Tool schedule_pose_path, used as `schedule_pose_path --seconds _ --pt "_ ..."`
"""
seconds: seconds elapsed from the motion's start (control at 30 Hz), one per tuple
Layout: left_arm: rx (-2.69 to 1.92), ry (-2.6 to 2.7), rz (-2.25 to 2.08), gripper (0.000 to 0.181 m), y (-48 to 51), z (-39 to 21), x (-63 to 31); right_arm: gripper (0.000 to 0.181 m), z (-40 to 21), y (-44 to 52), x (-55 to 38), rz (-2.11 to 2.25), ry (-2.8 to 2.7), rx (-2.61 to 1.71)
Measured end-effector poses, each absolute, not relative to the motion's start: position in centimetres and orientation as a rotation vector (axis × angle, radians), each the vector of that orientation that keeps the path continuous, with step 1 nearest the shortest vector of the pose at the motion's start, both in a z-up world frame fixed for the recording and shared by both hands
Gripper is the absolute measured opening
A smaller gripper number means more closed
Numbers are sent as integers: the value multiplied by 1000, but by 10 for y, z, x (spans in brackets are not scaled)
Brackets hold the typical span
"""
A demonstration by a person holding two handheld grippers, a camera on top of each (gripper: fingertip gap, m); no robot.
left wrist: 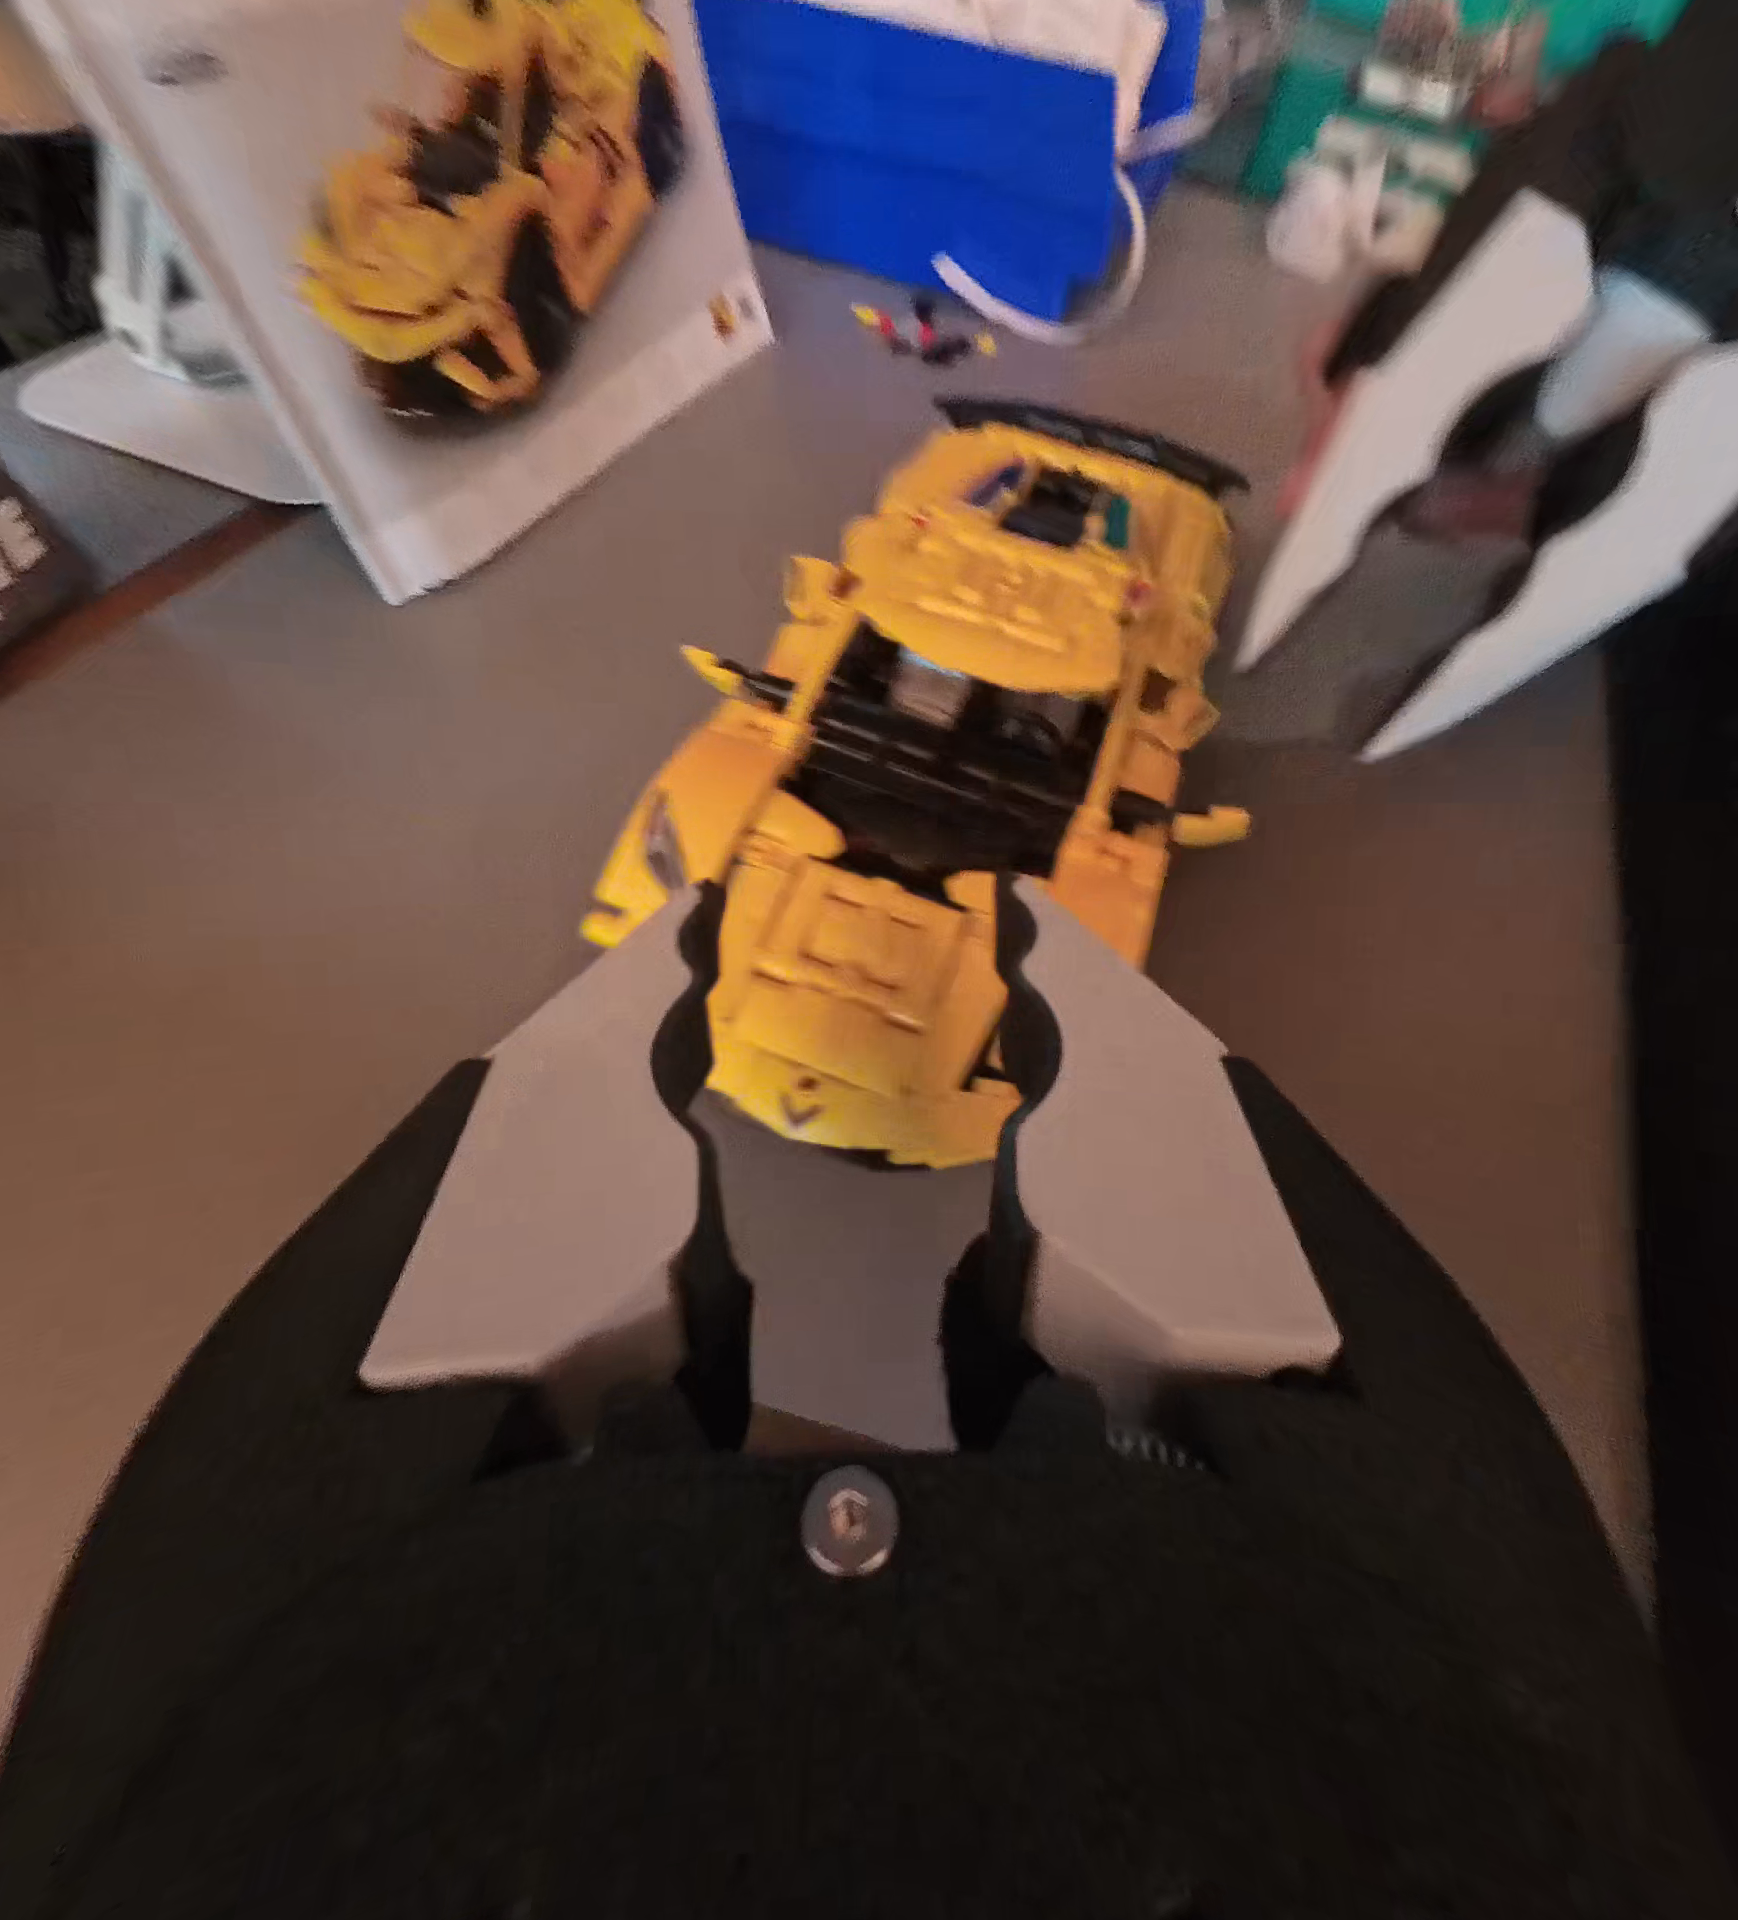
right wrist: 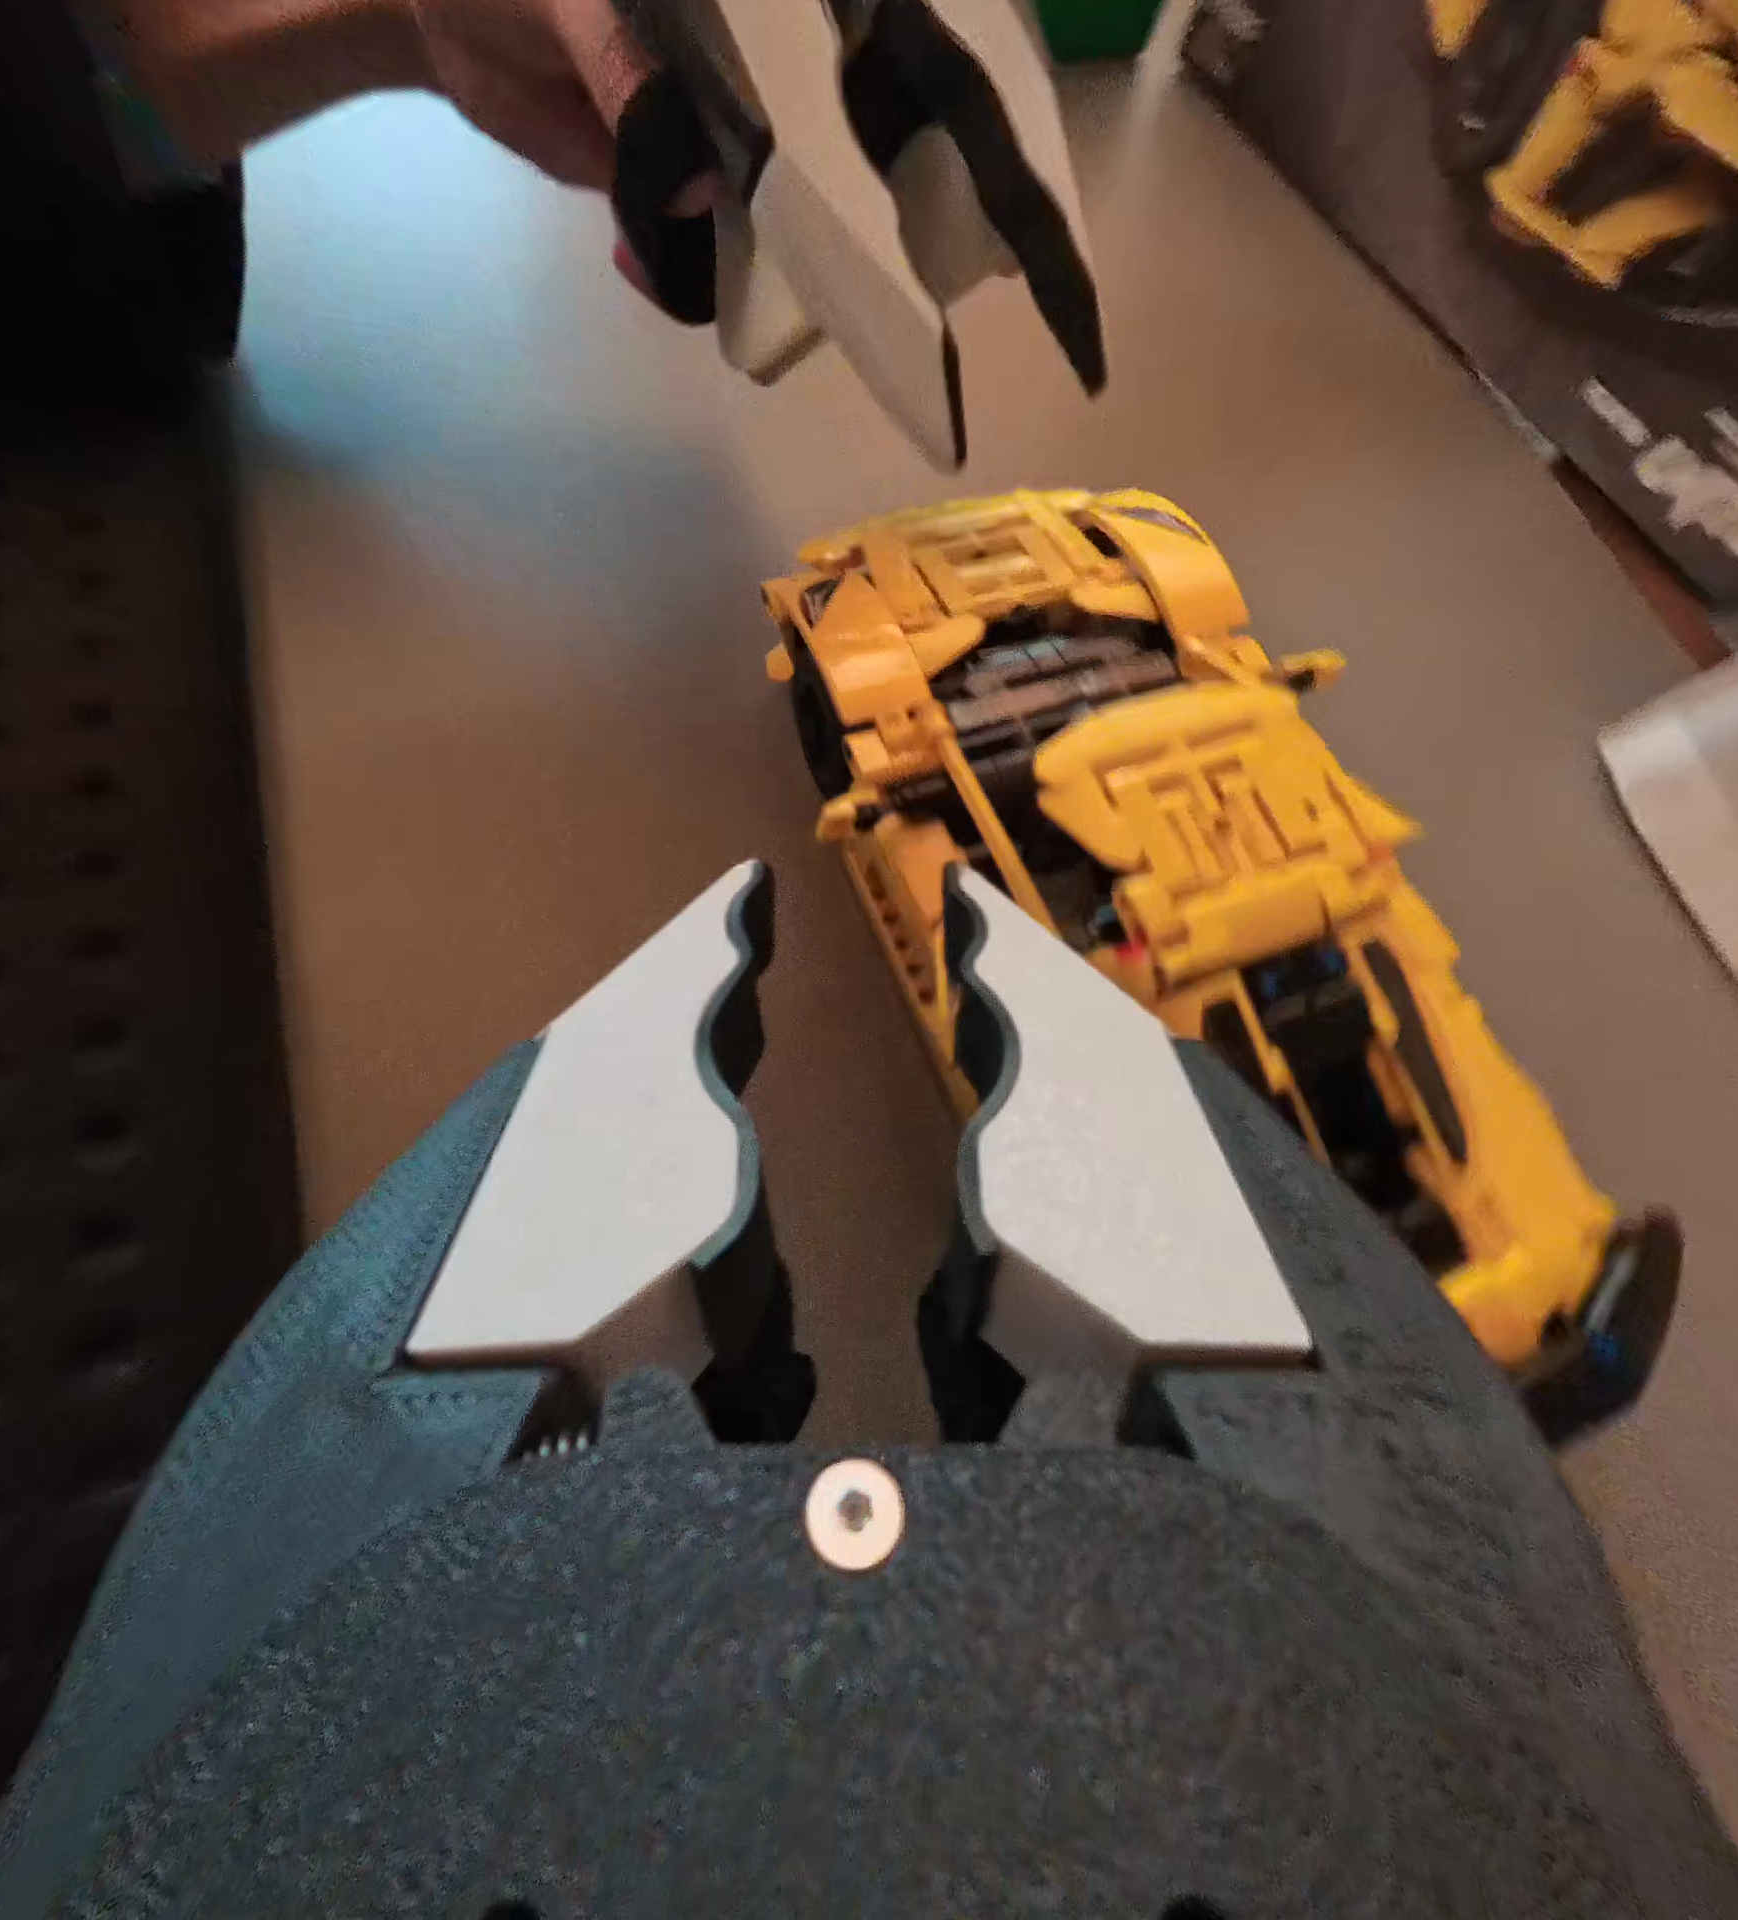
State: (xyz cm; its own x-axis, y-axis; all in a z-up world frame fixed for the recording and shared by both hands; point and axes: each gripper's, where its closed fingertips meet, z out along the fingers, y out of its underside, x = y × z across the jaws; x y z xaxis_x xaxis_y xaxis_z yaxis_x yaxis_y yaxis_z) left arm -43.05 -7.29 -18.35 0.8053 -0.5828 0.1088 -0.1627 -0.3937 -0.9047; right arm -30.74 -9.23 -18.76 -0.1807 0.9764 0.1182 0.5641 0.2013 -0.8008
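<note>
Straddling the nose of a yellow brick-built model car (left wrist: 948,790), the left gripper (left wrist: 849,904) has its jaws apart, one finger on each side of the hood; contact cannot be judged through the blur. The car stands on a grey-brown table (left wrist: 273,831). At 11 o'clock leans its white box (left wrist: 408,260), at 12 o'clock a blue bag (left wrist: 906,145). The right gripper (right wrist: 854,883), jaws apart and empty, hovers just beside the car's flank, at 3 o'clock in the left wrist view.
</note>
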Motion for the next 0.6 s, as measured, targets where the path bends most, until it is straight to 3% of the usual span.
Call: schedule_pose_path --seconds 0.17,0.33,0.37,0.6 --pt "-1984 365 -716 70 -39 -201 -465 43 -204 -51 -243 736 -1453 -1743" --pt "-2071 440 -1083 67 -34 -210 -430 41 -227 -37 -233 887 -1289 -2017" --pt "-2108 476 -1069 63 -36 -217 -425 35 -223 -35 -235 924 -1271 -2013" --pt "-2167 471 -899 66 -68 -226 -423 41 -216 -21 -253 1013 -1269 -2006"
